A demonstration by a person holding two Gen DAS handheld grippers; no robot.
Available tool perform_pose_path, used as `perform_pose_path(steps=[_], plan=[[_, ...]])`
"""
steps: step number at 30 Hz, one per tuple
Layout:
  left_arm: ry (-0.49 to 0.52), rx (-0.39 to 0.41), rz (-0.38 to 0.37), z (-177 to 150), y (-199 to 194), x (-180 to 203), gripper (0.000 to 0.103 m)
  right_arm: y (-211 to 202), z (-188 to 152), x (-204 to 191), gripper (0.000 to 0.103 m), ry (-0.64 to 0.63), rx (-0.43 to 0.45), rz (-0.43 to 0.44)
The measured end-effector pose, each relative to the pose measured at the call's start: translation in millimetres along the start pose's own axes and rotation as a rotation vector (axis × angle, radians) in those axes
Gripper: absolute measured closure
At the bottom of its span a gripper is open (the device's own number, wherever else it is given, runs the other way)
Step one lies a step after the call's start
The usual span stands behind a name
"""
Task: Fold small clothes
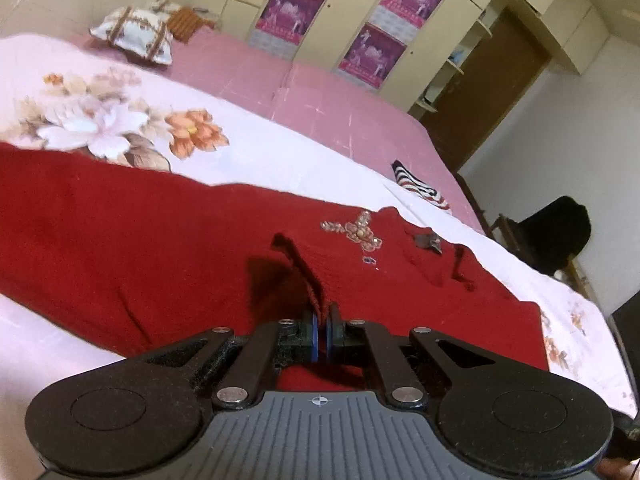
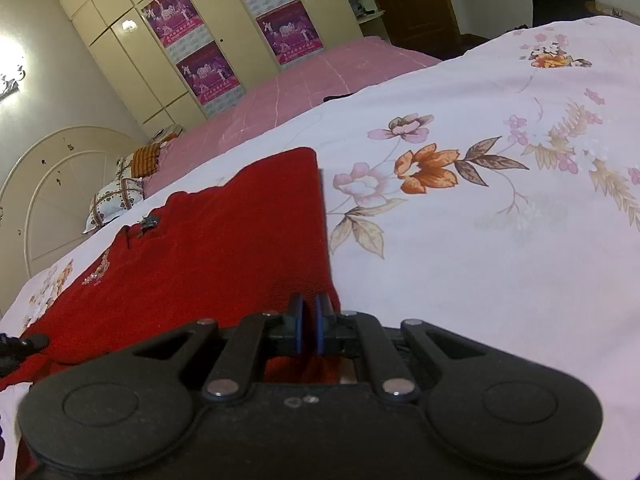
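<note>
A red knit garment (image 1: 140,232) lies spread on the floral bedsheet (image 1: 280,160), with beaded embroidery (image 1: 360,234) near its neckline. My left gripper (image 1: 322,322) is shut on a pinched-up ridge of the red knit, which rises from the cloth into the jaws. In the right wrist view the same red garment (image 2: 224,240) runs back to the left. My right gripper (image 2: 308,322) is shut on its near right edge, with red cloth showing between the blue pads (image 2: 296,324). The embroidery (image 2: 98,268) sits at the far left there.
A striped cloth (image 1: 420,184) lies beyond the garment on the pink bedcover (image 1: 320,92). Pillows (image 1: 136,34) rest at the headboard. A wardrobe with purple posters (image 1: 372,52) lines the far wall. A dark chair (image 1: 560,232) stands beside the bed. The floral sheet (image 2: 480,240) stretches right of the garment.
</note>
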State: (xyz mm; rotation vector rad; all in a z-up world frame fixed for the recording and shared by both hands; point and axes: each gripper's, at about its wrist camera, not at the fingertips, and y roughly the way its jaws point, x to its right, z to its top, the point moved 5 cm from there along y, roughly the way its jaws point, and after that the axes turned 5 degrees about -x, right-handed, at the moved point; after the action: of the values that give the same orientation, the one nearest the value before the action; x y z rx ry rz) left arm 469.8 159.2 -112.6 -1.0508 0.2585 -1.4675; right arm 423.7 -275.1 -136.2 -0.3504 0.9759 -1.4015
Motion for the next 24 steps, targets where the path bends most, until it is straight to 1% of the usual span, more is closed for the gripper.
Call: perform_pose_path(steps=[3, 4, 5, 6, 8, 10, 11, 12, 13, 14, 15, 17, 19, 20, 21, 22, 23, 24], plan=[[-0.006, -0.043, 0.037, -5.1, 8.5, -9.7, 0.100, 0.0, 1.3, 1.6, 0.097, 0.017, -0.008, 0.009], [0.006, -0.062, 0.049, -8.1, 13.4, -12.7, 0.100, 0.2, 1.9, 1.4, 0.097, 0.015, -0.012, 0.011], [0.040, -0.074, 0.058, -11.6, 17.7, -13.1, 0.100, 0.6, 2.1, 0.7, 0.097, 0.008, -0.015, 0.011], [0.086, -0.063, 0.060, -13.9, 17.7, -11.2, 0.100, 0.9, 2.3, 0.3, 0.097, -0.001, -0.017, 0.010], [0.137, -0.046, 0.088, -13.7, 12.3, -8.8, 0.099, 1.3, 2.7, -0.1, 0.097, -0.012, -0.021, 0.009], [0.135, -0.008, 0.154, -9.7, 1.2, -13.5, 0.099, 1.2, 3.4, 0.7, 0.097, -0.021, -0.026, 0.013], [0.136, 0.028, 0.182, -6.9, -7.6, -13.8, 0.099, 0.7, 3.8, 1.1, 0.097, -0.025, -0.028, 0.016], [0.159, 0.056, 0.187, -4.2, -13.2, -8.5, 0.099, -1.9, 5.2, 1.3, 0.091, -0.027, -0.028, 0.020], [0.212, 0.080, 0.175, -1.7, -16.1, 4.7, 0.099, -5.3, 7.1, 0.3, 0.089, -0.033, -0.019, 0.027], [0.281, 0.092, 0.161, -0.7, -13.6, 26.3, 0.099, -9.7, 11.0, -2.5, 0.088, -0.053, 0.003, 0.045], [0.327, 0.090, 0.133, -1.5, -7.8, 45.8, 0.099, -12.1, 15.9, -7.6, 0.088, -0.082, 0.022, 0.069], [0.416, 0.051, 0.048, -10.0, 16.6, 94.7, 0.099, -7.5, 24.3, -24.6, 0.088, -0.140, 0.028, 0.106], [0.458, -0.010, -0.006, -25.3, 48.8, 134.8, 0.099, 4.0, 24.2, -47.3, 0.088, -0.198, 0.004, 0.144], [0.468, -0.037, -0.022, -33.8, 62.5, 146.6, 0.099, 12.4, 19.5, -62.1, 0.089, -0.247, -0.018, 0.155], [0.483, -0.074, -0.013, -43.7, 77.4, 154.2, 0.099, 21.5, 10.5, -77.5, 0.089, -0.314, -0.043, 0.153], [0.500, -0.083, 0.009, -49.7, 85.0, 154.0, 0.099, 28.8, 1.6, -88.4, 0.089, -0.378, -0.062, 0.138], [0.509, -0.056, 0.002, -52.3, 82.6, 150.4, 0.099, 35.7, -7.9, -95.7, 0.089, -0.448, -0.076, 0.105], [0.501, -0.058, -0.003, -50.3, 77.8, 141.0, 0.099, 37.4, -12.0, -96.0, 0.089, -0.486, -0.072, 0.089]])
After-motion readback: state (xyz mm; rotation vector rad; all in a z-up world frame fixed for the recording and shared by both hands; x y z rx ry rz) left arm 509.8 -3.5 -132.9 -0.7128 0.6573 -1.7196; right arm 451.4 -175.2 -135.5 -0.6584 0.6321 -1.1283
